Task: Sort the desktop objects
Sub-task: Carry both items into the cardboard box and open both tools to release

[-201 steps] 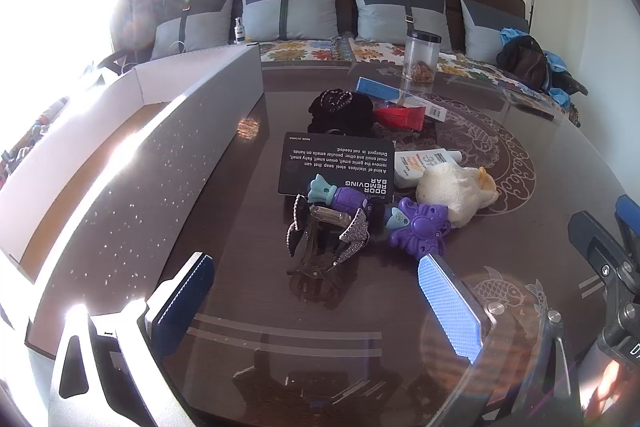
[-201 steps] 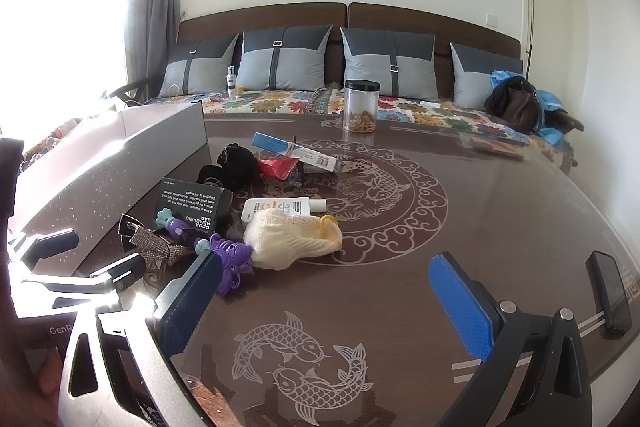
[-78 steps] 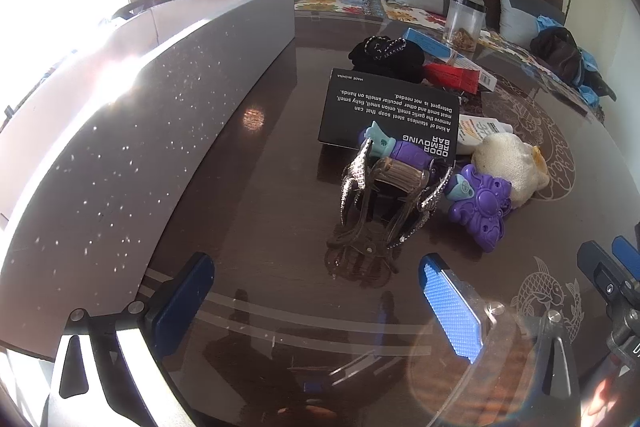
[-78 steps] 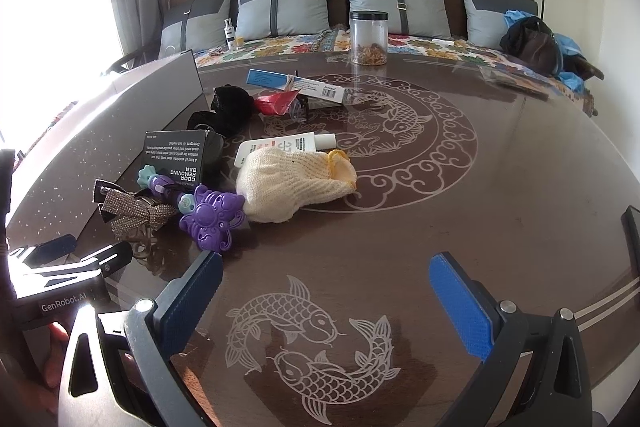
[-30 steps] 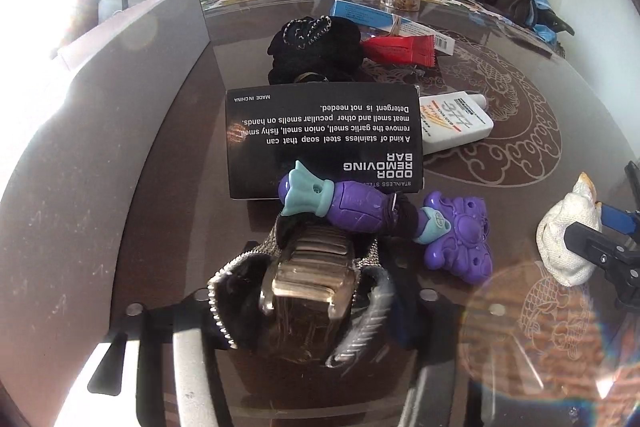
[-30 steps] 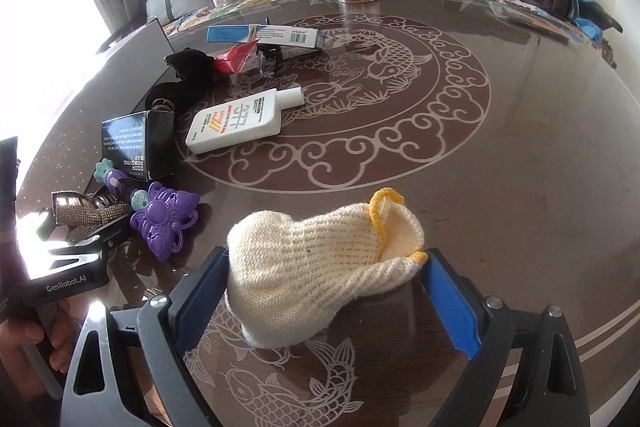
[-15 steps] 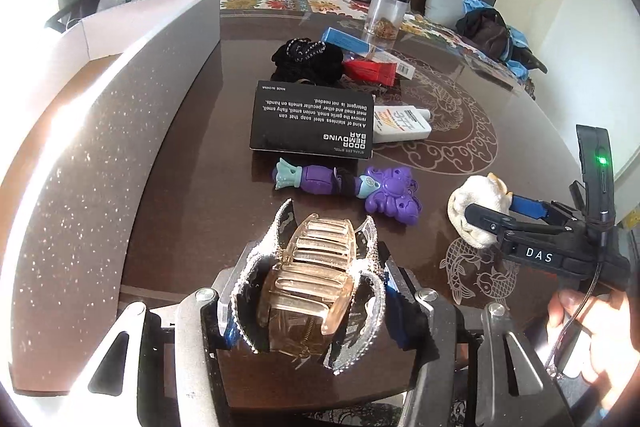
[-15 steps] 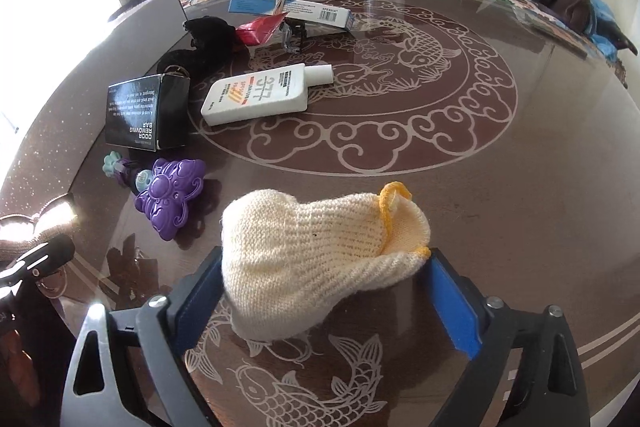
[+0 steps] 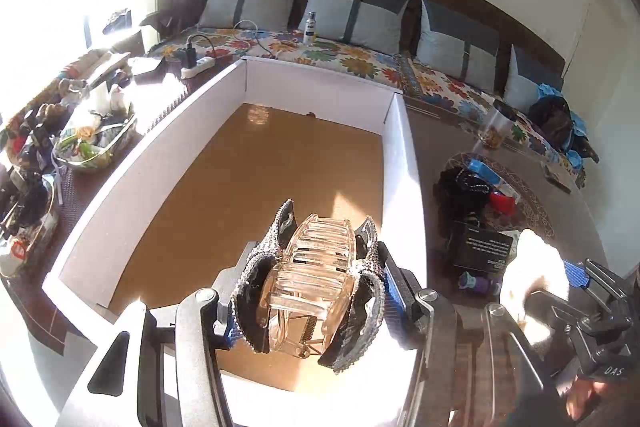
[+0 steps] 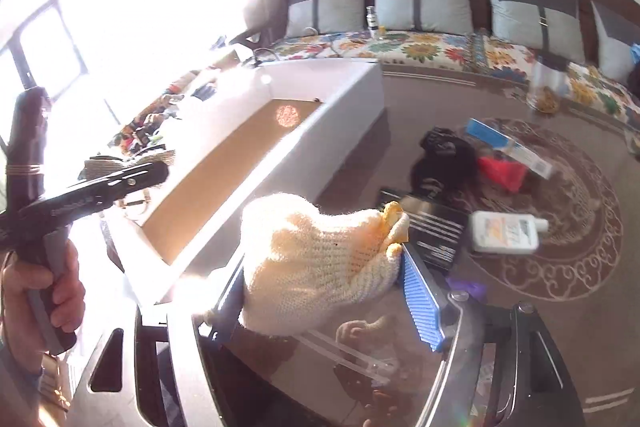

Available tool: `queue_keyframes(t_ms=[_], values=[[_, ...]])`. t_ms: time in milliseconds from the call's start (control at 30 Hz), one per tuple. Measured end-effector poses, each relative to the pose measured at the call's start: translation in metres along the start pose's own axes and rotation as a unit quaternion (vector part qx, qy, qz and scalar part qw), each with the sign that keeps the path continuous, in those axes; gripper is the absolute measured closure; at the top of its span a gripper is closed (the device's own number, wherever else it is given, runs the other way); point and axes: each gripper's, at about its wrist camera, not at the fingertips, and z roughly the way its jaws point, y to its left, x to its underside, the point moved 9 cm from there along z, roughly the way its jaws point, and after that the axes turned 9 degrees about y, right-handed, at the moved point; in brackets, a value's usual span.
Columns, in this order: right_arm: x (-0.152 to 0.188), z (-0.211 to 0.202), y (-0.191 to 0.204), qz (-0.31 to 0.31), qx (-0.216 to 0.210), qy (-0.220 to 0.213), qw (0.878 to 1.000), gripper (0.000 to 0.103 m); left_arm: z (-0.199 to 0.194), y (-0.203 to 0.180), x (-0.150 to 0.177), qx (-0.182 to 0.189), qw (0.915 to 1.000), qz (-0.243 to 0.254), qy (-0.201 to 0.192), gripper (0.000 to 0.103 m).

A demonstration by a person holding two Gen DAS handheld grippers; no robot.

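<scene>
1. Clamping a clear amber hair claw clip (image 9: 316, 267) with rhinestone-edged black wings, the left gripper (image 9: 308, 291) holds it between both pads, lifted above the brown floor of the white-walled box (image 9: 404, 163), near the box's nearer end.
2. The right gripper (image 10: 324, 291) is closed on a cream knitted glove (image 10: 312, 255) with a yellow cuff; its jaws have just been closing, and the glove now fills the gap between the blue pads. The glove hangs clear of the glass table (image 10: 540, 327), just beside the box's near wall and outside it.
3. In the left wrist view the right gripper (image 9: 560, 279) and its glove (image 9: 532, 267) appear to the right of the box, over the table.
4. In the right wrist view a hand (image 10: 44, 291) grips the left gripper's handle on the far side of the box's near corner.
5. Items on the table to the right of the box: a black carton (image 10: 432, 231) with white print, nearest the glove; a white bottle (image 10: 506, 231) lying on its side just beyond the carton; a purple toy (image 9: 478, 283), partly hidden; a black pouch (image 10: 444, 151); a red packet (image 10: 502, 167); a blue-and-white carton (image 10: 508, 143); a clear jar (image 10: 546, 83) farthest from the box.
6. Behind the box: a sofa (image 9: 360, 63) with a floral cover and grey cushions.
</scene>
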Motion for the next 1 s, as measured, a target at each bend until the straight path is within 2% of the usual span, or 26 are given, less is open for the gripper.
queue_keyframes(t_ms=[133, 200, 267, 300, 333, 433, 567, 700, 800, 933, 1000], values=[[-0.037, 0.041, 0.101, -0.084, -0.037, 0.016, 0.996, 0.031, 0.024, 0.062, 0.003, -0.049, 0.9980, -0.028, 0.029, 0.049], [-0.042, 0.068, 0.135, -0.115, -0.039, 0.042, 0.992, 0.022, 0.036, 0.078, 0.008, -0.065, 0.9964, -0.033, 0.044, 0.048], [-0.039, 0.097, 0.155, -0.131, -0.037, 0.080, 0.987, 0.015, 0.047, 0.092, 0.017, -0.081, 0.9940, -0.039, 0.063, 0.037], [-0.038, 0.106, 0.160, -0.137, -0.033, 0.088, 0.986, 0.015, 0.050, 0.097, 0.020, -0.087, 0.9930, -0.044, 0.067, 0.026], [-0.038, 0.110, 0.161, -0.141, -0.024, 0.088, 0.986, 0.015, 0.050, 0.101, 0.022, -0.090, 0.9926, -0.048, 0.065, 0.022], [-0.038, 0.101, 0.153, -0.135, -0.022, 0.068, 0.988, 0.013, 0.043, 0.100, 0.026, -0.075, 0.9941, -0.058, 0.053, 0.021], [-0.031, 0.066, 0.105, -0.116, 0.003, 0.025, 0.993, 0.004, 0.027, 0.073, 0.030, -0.049, 0.9966, -0.056, 0.034, 0.021], [0.001, 0.033, 0.026, -0.074, 0.052, -0.002, 0.996, 0.000, 0.006, 0.014, 0.034, 0.000, 0.9997, -0.021, 0.011, 0.021], [0.042, 0.021, -0.046, -0.029, 0.100, 0.003, 0.995, 0.000, -0.010, -0.045, 0.037, 0.044, 0.9989, 0.018, -0.001, 0.020], [0.103, 0.005, -0.142, 0.045, 0.159, 0.029, 0.986, 0.000, -0.017, -0.130, 0.051, 0.109, 0.9920, 0.064, 0.003, 0.004], [0.130, -0.005, -0.178, 0.085, 0.171, 0.034, 0.981, 0.000, -0.008, -0.168, 0.064, 0.129, 0.9880, 0.083, 0.019, 0.004]])
